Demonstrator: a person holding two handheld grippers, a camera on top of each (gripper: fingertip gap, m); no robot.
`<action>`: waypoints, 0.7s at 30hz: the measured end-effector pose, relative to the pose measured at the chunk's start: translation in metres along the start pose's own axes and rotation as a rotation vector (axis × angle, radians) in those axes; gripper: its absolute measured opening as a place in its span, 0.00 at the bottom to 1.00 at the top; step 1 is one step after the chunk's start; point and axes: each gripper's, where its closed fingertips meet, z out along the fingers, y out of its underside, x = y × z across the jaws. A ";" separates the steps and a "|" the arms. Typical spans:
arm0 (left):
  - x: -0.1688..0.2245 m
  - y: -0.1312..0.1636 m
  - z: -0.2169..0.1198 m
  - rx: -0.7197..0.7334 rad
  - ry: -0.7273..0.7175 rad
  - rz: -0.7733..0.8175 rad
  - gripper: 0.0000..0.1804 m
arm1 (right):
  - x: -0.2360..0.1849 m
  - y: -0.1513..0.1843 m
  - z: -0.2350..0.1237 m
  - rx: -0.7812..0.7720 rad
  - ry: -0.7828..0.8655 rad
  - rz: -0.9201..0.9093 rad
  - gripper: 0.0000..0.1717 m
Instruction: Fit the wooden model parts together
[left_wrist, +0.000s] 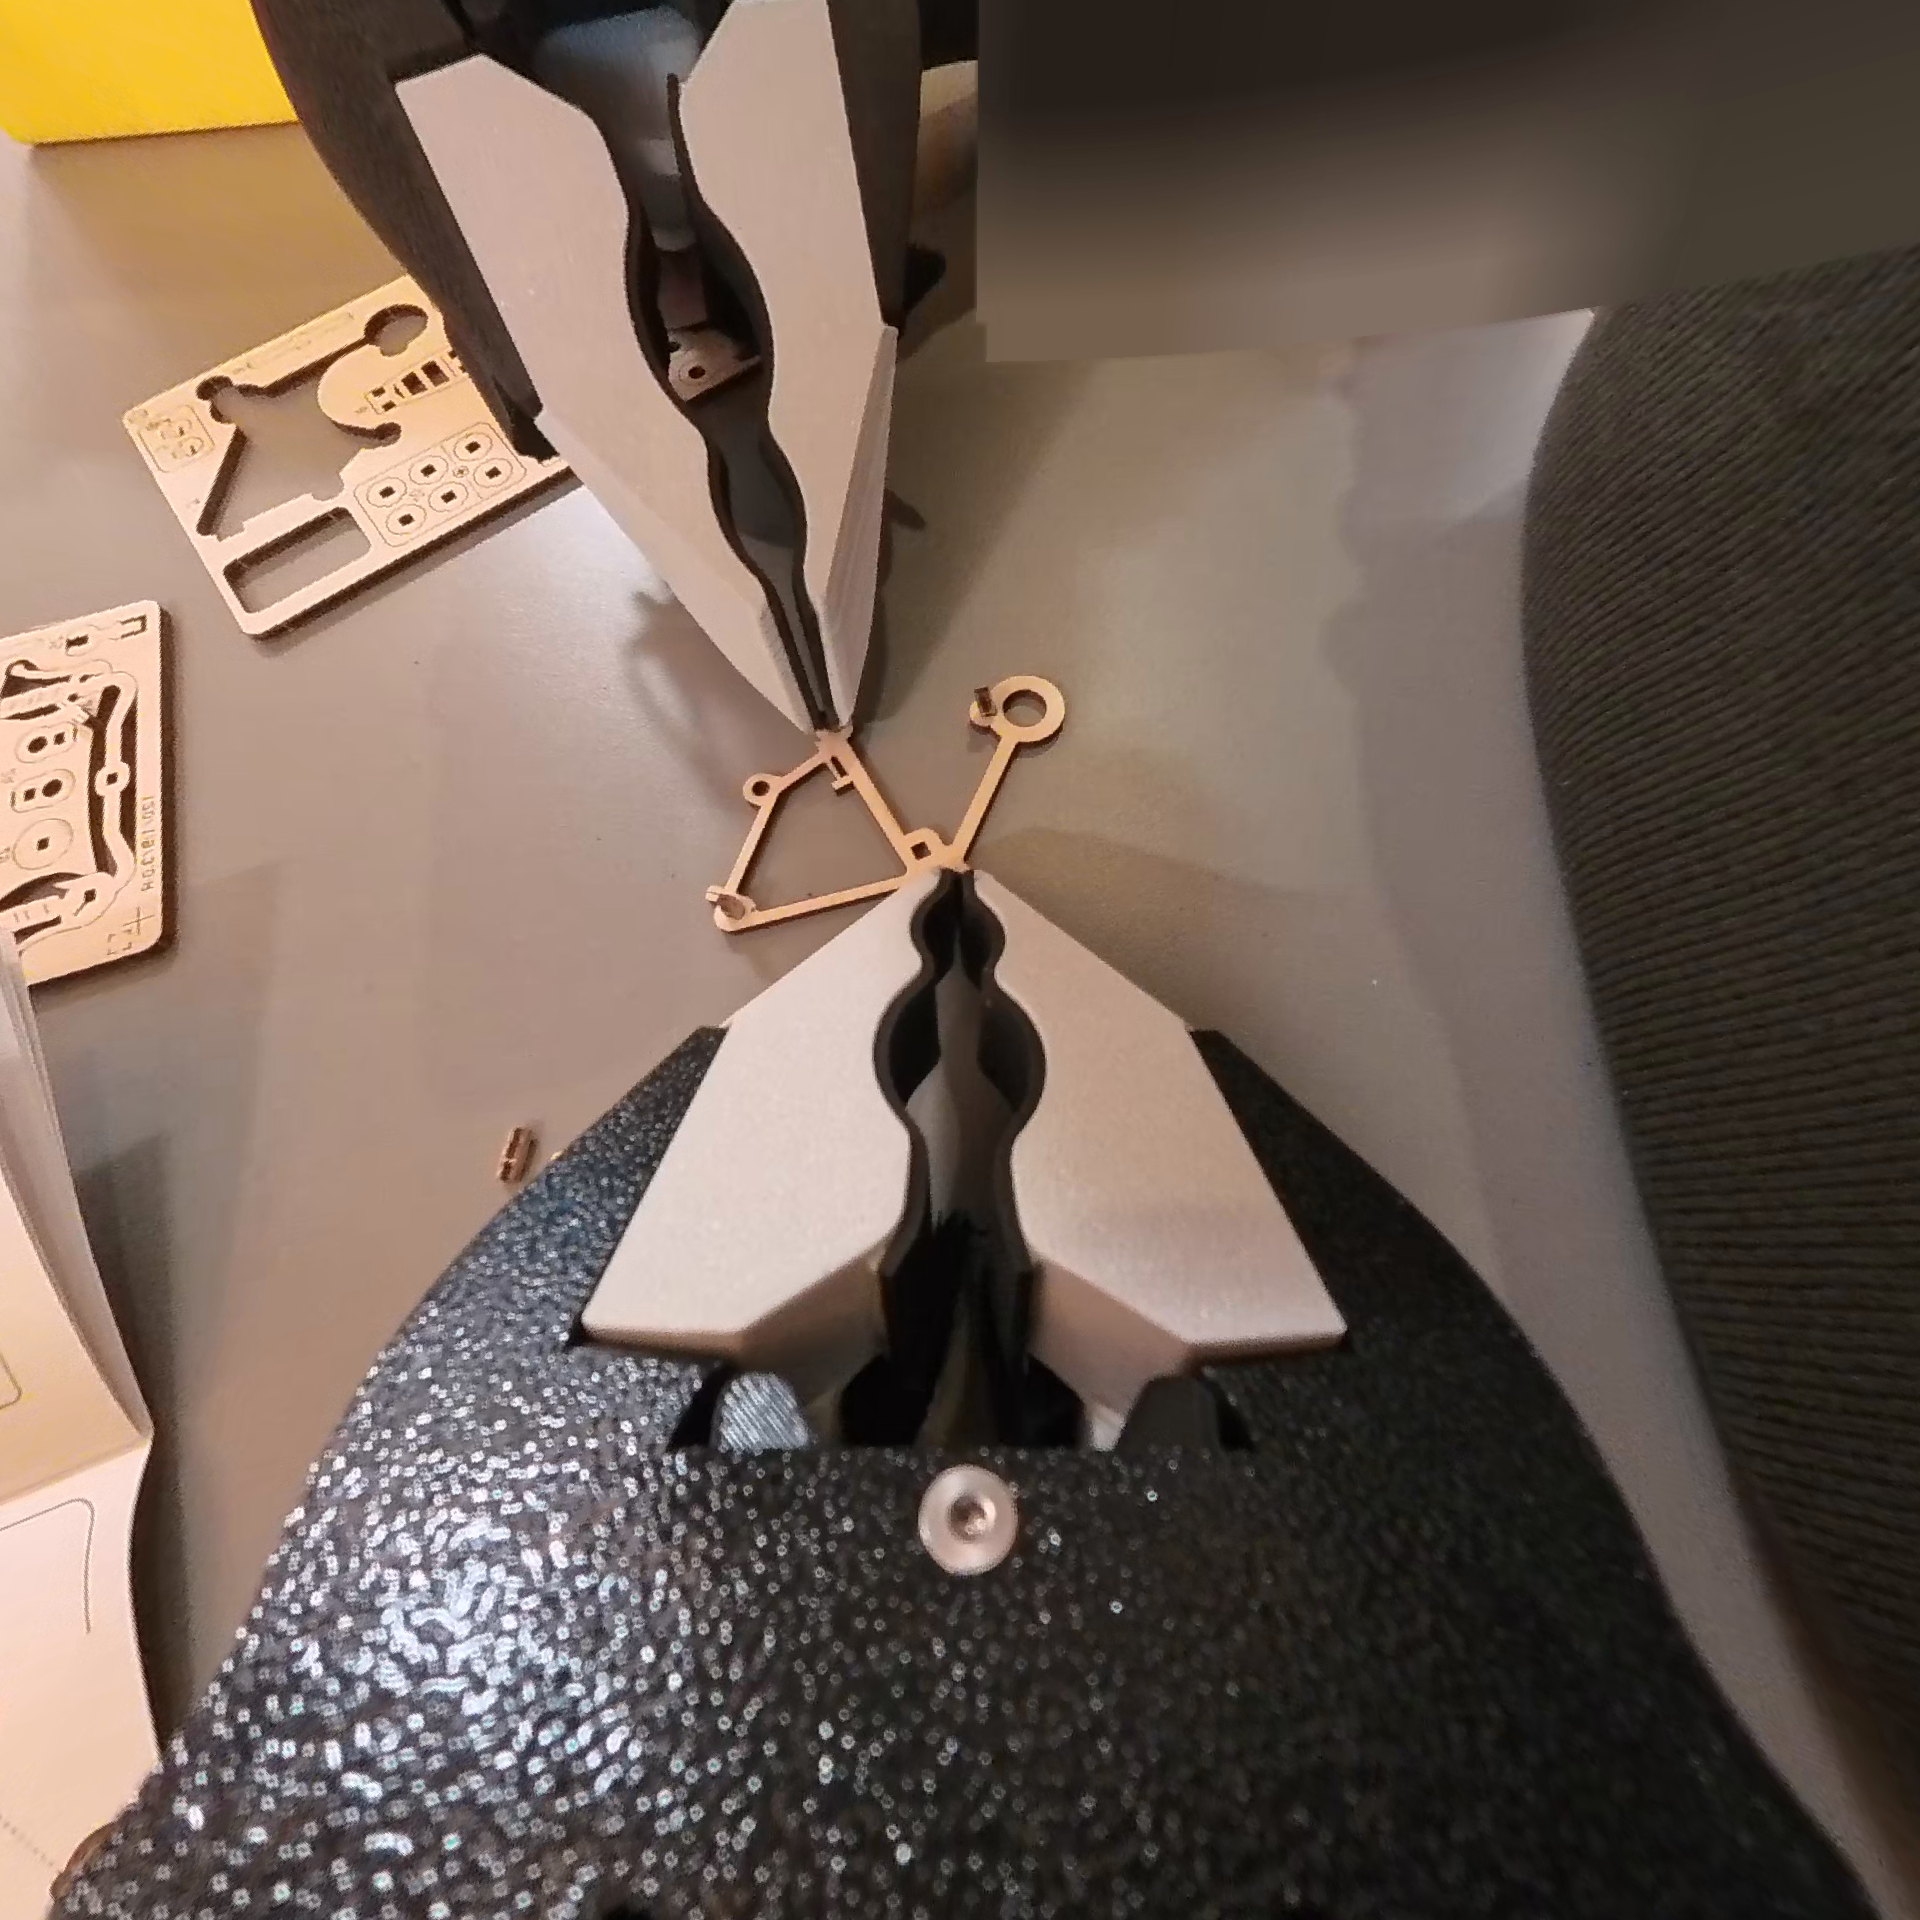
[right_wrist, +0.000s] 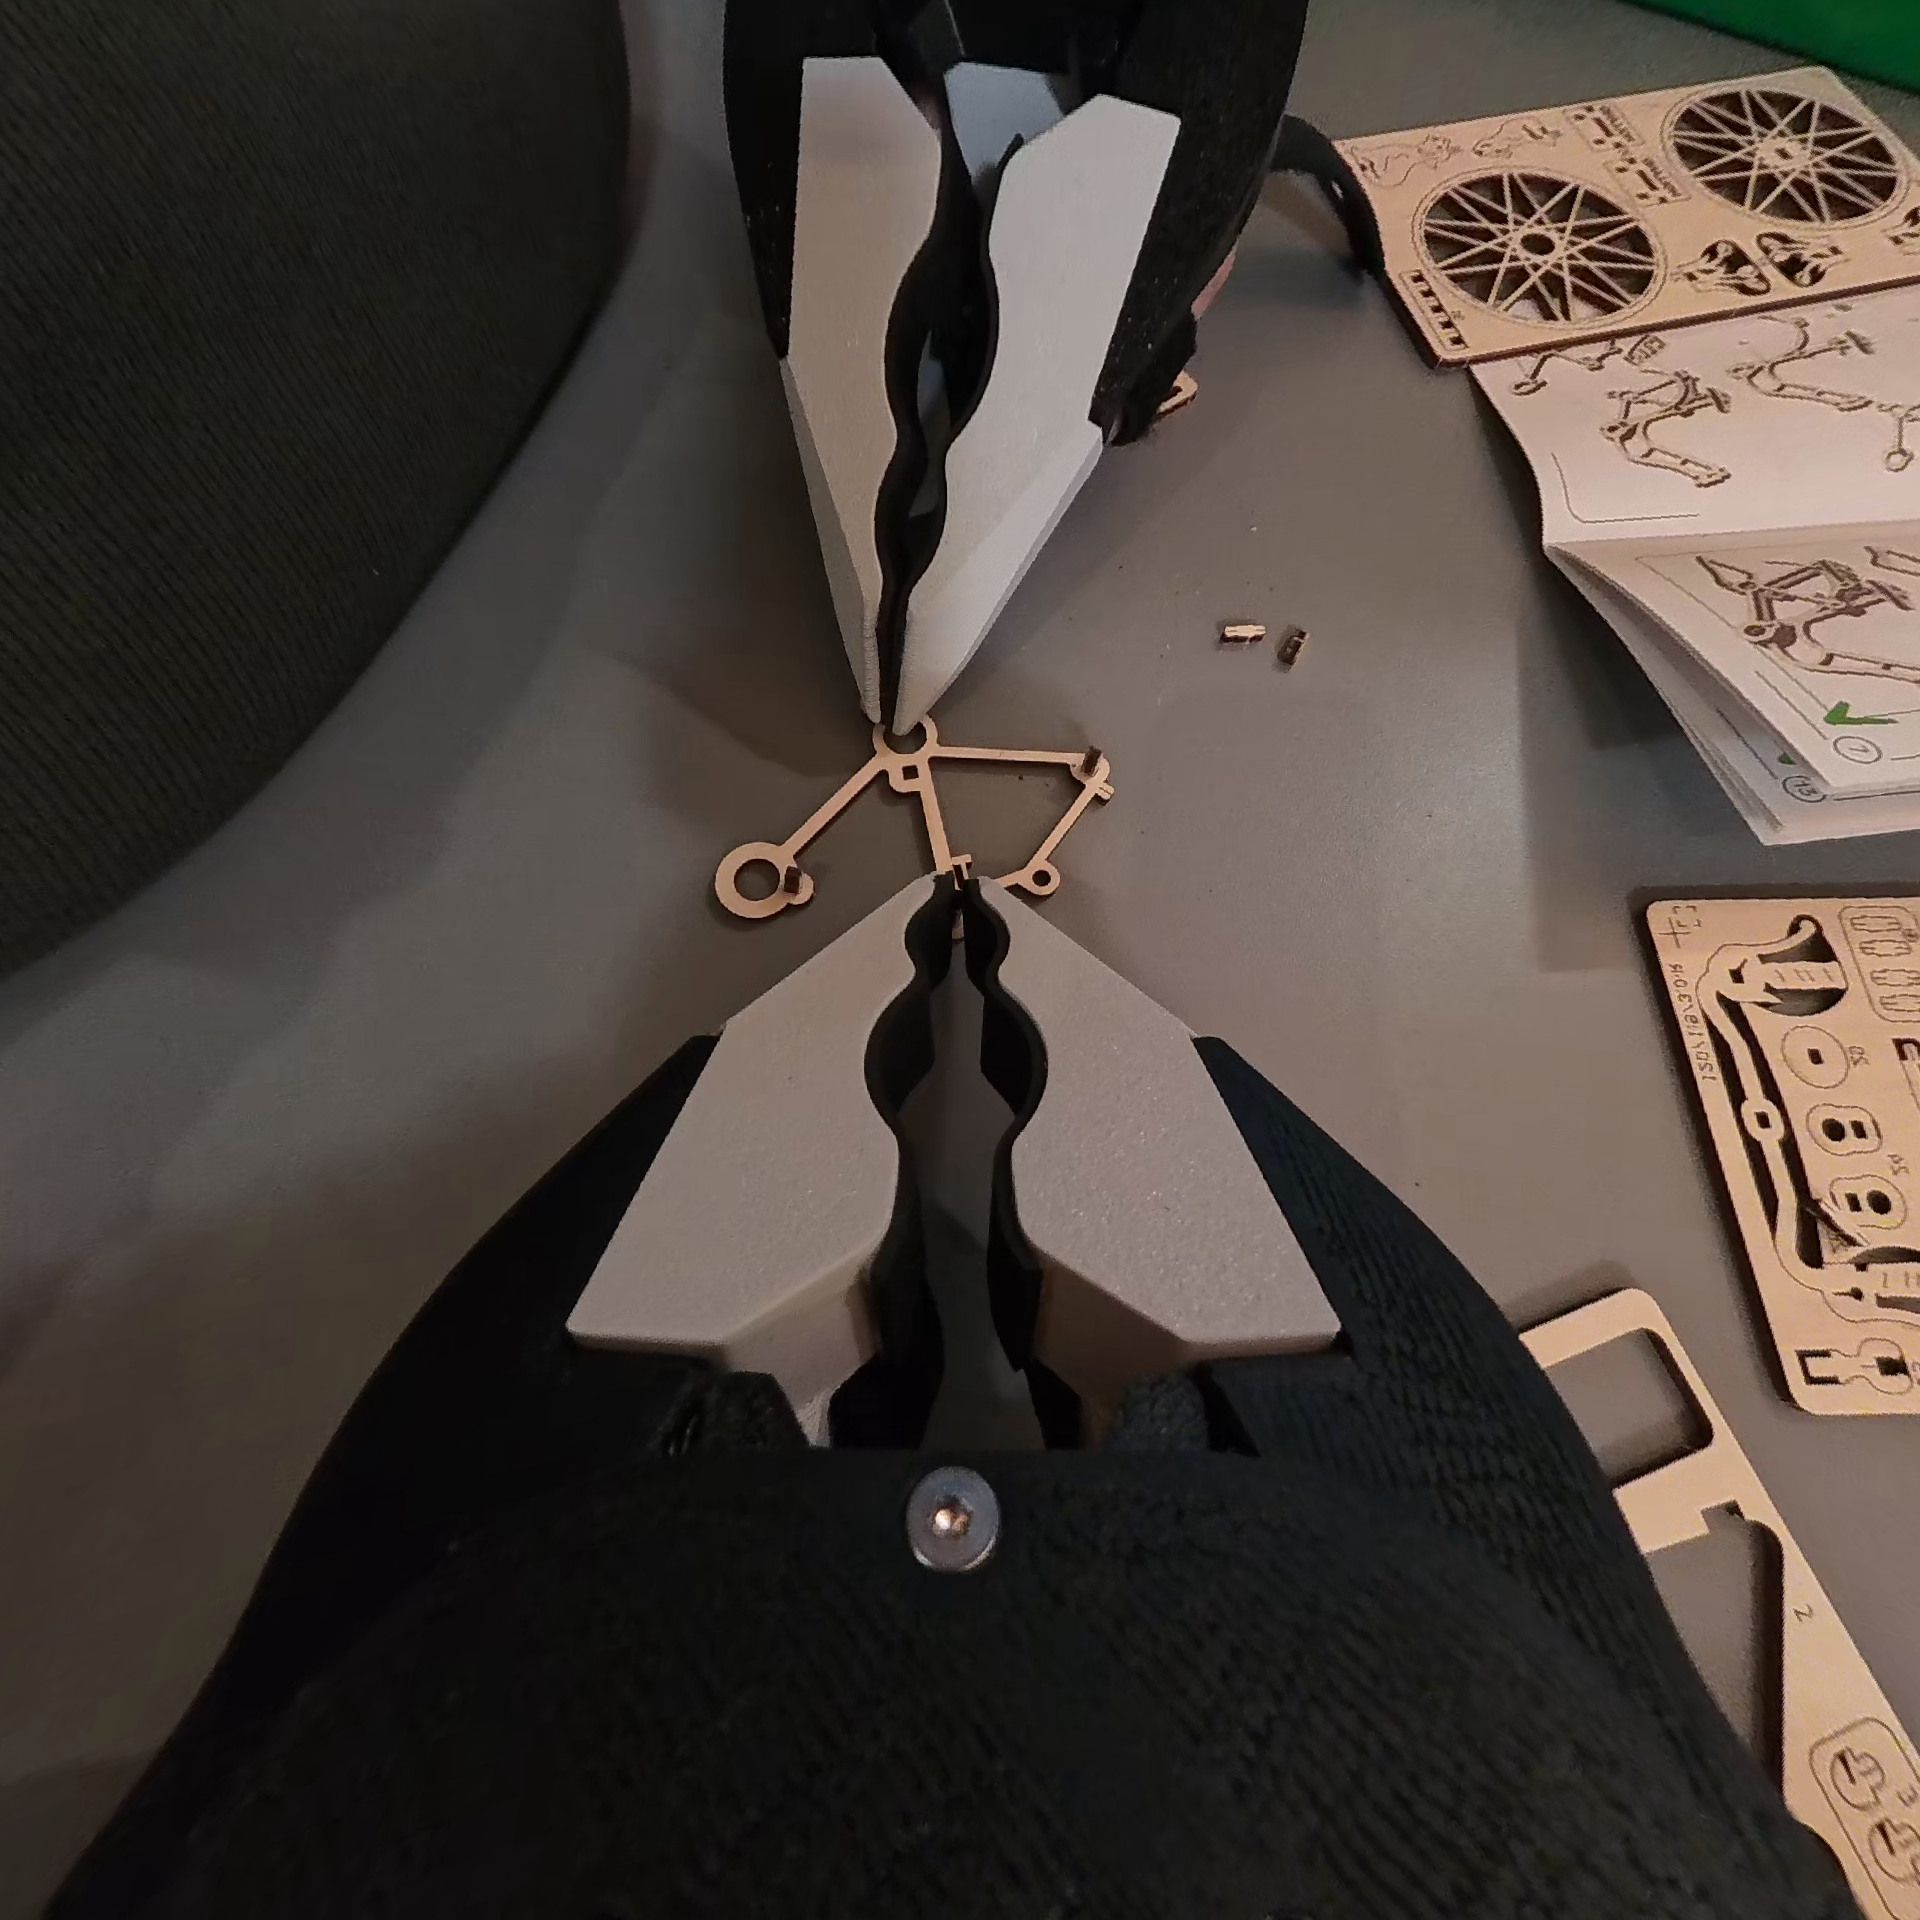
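The thin wooden frame piece (left_wrist: 821, 842) lies flat mid-bench. The left gripper (left_wrist: 951, 871) and right gripper (right_wrist: 957, 883), both closed with nothing gripped, press tips on opposite corners, seemingly pinning it. Next, probably, one fetches a small peg (right_wrist: 1238, 634).

The wooden frame (right_wrist: 935, 800) lies flat on the bench (right_wrist: 1351, 1039) between my two closed jaws; two pegs (right_wrist: 1262, 639) sit right, before the booklet (right_wrist: 1745, 582).
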 end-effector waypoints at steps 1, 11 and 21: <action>0.000 0.000 0.000 0.000 0.000 0.000 0.00 | 0.000 0.000 0.000 0.000 0.000 0.000 0.00; 0.000 0.000 0.000 0.000 0.005 -0.005 0.00 | 0.000 0.000 0.000 0.001 -0.002 0.007 0.00; 0.000 0.000 0.000 0.000 0.005 -0.005 0.00 | 0.001 -0.001 0.000 0.004 0.008 -0.003 0.01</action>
